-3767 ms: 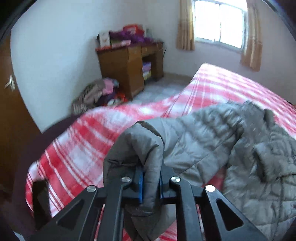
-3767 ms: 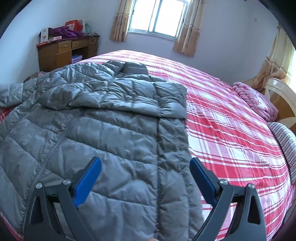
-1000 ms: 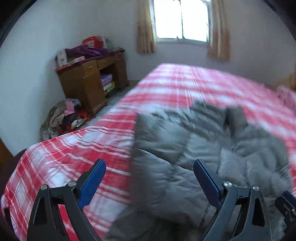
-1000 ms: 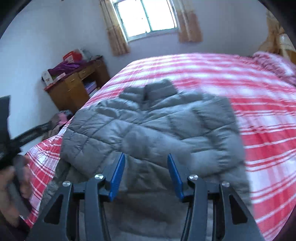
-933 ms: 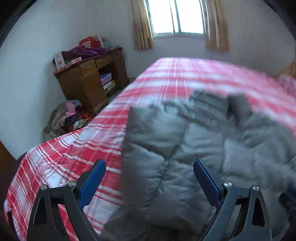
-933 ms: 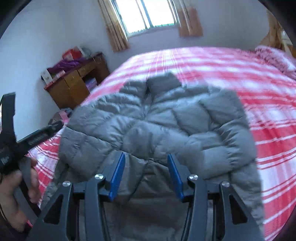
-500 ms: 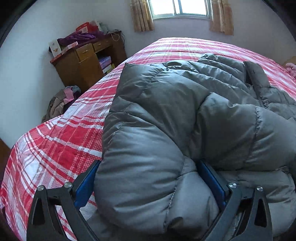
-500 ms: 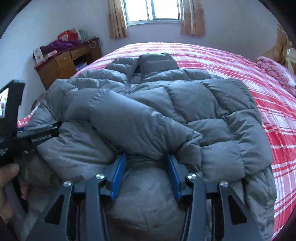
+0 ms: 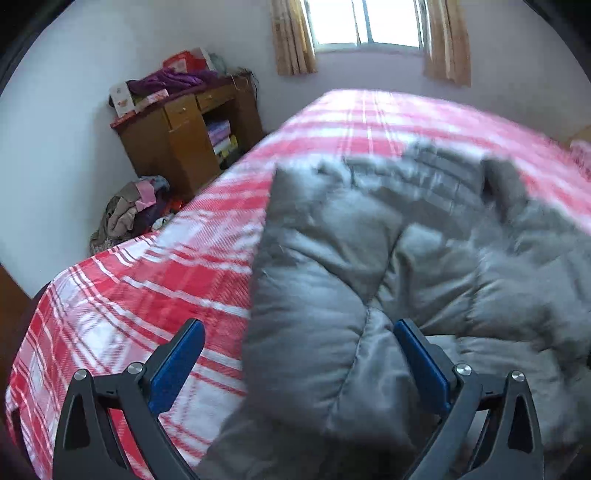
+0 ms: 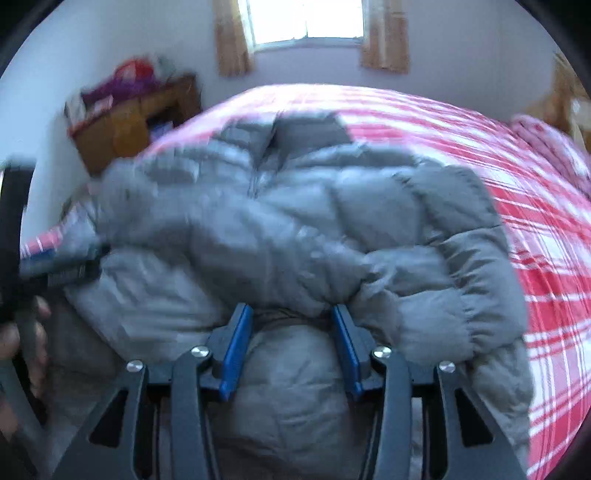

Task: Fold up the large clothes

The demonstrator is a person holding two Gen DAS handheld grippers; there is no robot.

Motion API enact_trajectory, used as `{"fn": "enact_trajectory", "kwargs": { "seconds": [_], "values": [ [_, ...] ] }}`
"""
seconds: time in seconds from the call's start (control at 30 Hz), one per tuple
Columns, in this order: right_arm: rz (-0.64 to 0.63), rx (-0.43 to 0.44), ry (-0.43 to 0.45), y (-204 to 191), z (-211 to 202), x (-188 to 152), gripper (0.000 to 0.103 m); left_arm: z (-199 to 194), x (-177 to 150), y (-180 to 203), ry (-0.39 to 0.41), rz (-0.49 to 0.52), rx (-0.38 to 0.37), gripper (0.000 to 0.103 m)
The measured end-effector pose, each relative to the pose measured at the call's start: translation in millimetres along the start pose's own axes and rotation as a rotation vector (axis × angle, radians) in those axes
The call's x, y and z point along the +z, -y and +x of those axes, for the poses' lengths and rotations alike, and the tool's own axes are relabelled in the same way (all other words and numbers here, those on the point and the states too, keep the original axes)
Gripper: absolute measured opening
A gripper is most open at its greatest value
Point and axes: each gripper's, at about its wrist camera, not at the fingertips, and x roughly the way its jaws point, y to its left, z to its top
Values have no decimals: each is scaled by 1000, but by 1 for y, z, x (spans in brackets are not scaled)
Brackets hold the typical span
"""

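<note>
A grey quilted puffer jacket (image 9: 388, 258) lies on the red plaid bed (image 9: 147, 280), sleeves folded across its front; it also shows in the right wrist view (image 10: 295, 229), collar at the far end. My left gripper (image 9: 295, 354) is wide open, its jaws either side of the jacket's near left bulge without closing on it. My right gripper (image 10: 291, 343) is partly open, with the jacket's lower part bulging between its blue pads (image 10: 236, 347). The left gripper (image 10: 44, 266) and the hand holding it appear blurred at the left of the right wrist view.
A wooden desk (image 9: 184, 133) piled with boxes and clothes stands at the far left wall. A heap of clothes (image 9: 129, 210) lies on the floor beside it. A window with curtains (image 9: 369, 29) is at the back. A pink blanket (image 10: 554, 147) lies at the bed's far right.
Both grippers have pulled back and up from the jacket since half a second ago. The left stayed wide open after releasing the sleeve earlier; the right kept its partly open width.
</note>
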Motion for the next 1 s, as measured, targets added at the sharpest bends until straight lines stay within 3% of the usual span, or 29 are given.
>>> {"fn": "enact_trajectory", "kwargs": {
  "seconds": [0.1, 0.27, 0.43, 0.53, 0.77, 1.0],
  "values": [
    [59, -26, 87, 3, -23, 22, 49, -11, 16, -8, 23, -71, -27, 102],
    [72, -34, 75, -20, 3, 51, 49, 22, 42, -3, 1, -163, 8, 102],
    [105, -51, -17, -14, 63, 52, 49, 77, 40, 10, -62, -108, 70, 102],
    [78, -49, -12, -10, 73, 43, 49, 96, 26, 7, -93, -131, 7, 102],
    [114, -13, -12, -1, 81, 37, 49, 103, 23, 9, -114, -121, 17, 102],
    [80, -54, -10, -8, 82, 36, 50, 104, 21, 20, -108, -107, 33, 102]
  ]
}}
